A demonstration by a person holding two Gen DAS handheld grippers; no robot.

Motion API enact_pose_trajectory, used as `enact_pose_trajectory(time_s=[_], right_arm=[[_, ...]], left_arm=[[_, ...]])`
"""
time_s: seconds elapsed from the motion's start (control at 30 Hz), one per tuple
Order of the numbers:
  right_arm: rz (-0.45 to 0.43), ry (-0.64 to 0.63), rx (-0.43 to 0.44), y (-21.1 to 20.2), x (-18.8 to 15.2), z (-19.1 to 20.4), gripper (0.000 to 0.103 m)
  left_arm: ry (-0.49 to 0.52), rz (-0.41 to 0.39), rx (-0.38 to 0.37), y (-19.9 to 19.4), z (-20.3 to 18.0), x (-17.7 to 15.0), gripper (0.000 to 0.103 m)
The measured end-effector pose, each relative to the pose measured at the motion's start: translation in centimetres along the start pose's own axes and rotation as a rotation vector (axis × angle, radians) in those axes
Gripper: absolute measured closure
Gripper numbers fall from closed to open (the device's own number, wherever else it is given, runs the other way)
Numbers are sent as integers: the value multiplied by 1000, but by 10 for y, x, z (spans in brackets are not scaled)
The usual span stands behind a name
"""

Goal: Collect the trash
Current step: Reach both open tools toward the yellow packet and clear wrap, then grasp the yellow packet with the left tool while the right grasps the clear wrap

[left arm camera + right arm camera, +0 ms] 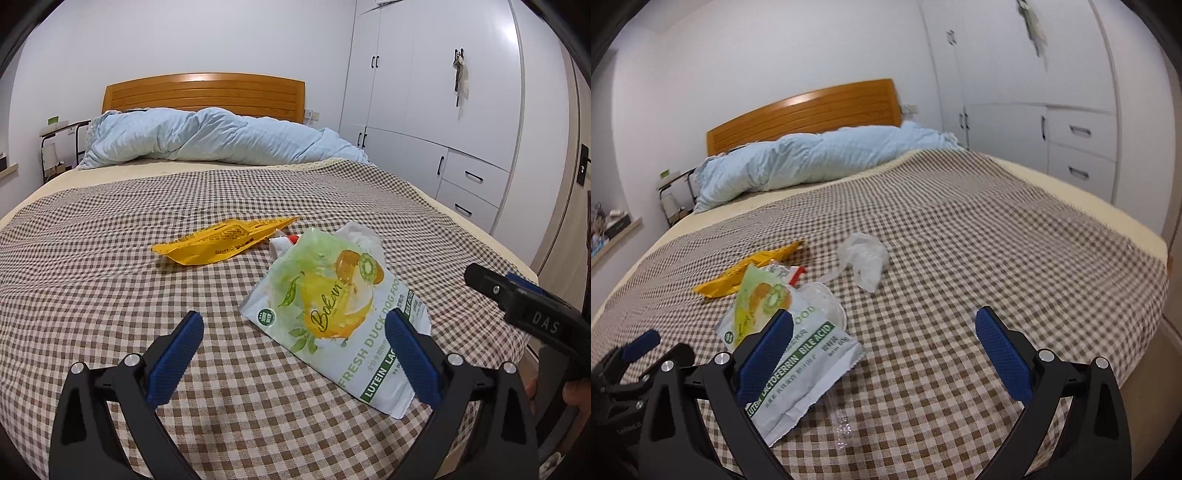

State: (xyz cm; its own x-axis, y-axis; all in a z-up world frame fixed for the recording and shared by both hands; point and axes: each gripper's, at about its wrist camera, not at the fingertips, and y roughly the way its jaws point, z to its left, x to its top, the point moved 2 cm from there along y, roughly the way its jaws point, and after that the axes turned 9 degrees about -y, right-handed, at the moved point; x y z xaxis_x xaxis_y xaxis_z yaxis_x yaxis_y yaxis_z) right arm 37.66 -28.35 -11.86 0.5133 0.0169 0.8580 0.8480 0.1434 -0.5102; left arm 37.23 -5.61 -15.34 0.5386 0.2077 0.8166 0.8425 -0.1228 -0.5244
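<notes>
A white and green dog food pouch lies on the checked bed cover; it also shows in the right wrist view. A yellow wrapper lies behind it, seen too in the right wrist view. A small red and white wrapper lies between them. A crumpled clear plastic bag lies further right. My left gripper is open and empty, just above the cover by the pouch's near end. My right gripper is open and empty to the right of the pouch, and appears in the left wrist view.
The bed has a rolled light blue duvet by the wooden headboard. White wardrobes with drawers stand to the right. A small side table stands at the left of the bed.
</notes>
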Motion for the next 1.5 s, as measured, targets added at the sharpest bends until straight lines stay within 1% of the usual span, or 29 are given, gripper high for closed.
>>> enact_pose_trajectory(time_s=[0.13,0.27,0.33,0.37,0.5,0.63,0.7,0.77,0.83,0.9,0.97,1.03,1.1,1.2,1.3,1.33,1.37,1.4,1.43,1.47,1.5], right_arm=[[9,59,7,0,2,-15,8],[8,54,-25,-2,6,-25,8],[27,38,-52,0,5,-26,8],[41,26,-57,2,3,-25,8],[74,-39,-9,9,-1,-6,8],[63,-131,-67,11,-2,12,8],[44,-149,-77,12,2,16,8],[26,-161,-87,15,9,18,8],[21,-145,-118,20,17,15,8],[15,-124,-105,29,26,12,8],[39,-125,-53,44,36,11,8],[66,-148,-30,62,46,14,8],[118,-173,-3,92,56,18,8],[219,-191,24,142,63,23,8],[316,-180,31,188,63,25,8],[338,-173,40,196,62,24,10],[372,-152,72,209,57,23,17],[398,-128,115,217,53,21,43],[414,-102,135,223,49,18,51],[363,-93,127,218,49,13,61],[343,-87,122,215,48,10,77]], left_arm=[[-16,-6,0,-2,5,2,8],[-37,1,1,-1,10,3,8],[-55,10,-2,1,13,2,8],[-65,15,-6,2,14,3,8],[-103,35,-19,5,18,2,8],[-116,37,-18,5,20,3,8],[-107,30,-9,3,21,3,8],[-93,22,-1,1,21,5,8],[-83,9,2,0,21,10,8],[-74,-7,6,-1,22,17,8],[-67,-22,12,1,25,26,8],[-64,-30,23,7,28,34,8],[-52,-35,32,14,31,42,8],[-34,-43,54,23,36,51,8],[-51,-19,60,39,45,61,8],[-52,-14,63,43,48,63,8],[-49,-7,69,48,50,66,8],[-46,-2,74,52,52,68,8],[-44,9,79,58,54,72,8],[-42,17,79,62,55,75,8],[-40,27,80,67,55,77,8]])
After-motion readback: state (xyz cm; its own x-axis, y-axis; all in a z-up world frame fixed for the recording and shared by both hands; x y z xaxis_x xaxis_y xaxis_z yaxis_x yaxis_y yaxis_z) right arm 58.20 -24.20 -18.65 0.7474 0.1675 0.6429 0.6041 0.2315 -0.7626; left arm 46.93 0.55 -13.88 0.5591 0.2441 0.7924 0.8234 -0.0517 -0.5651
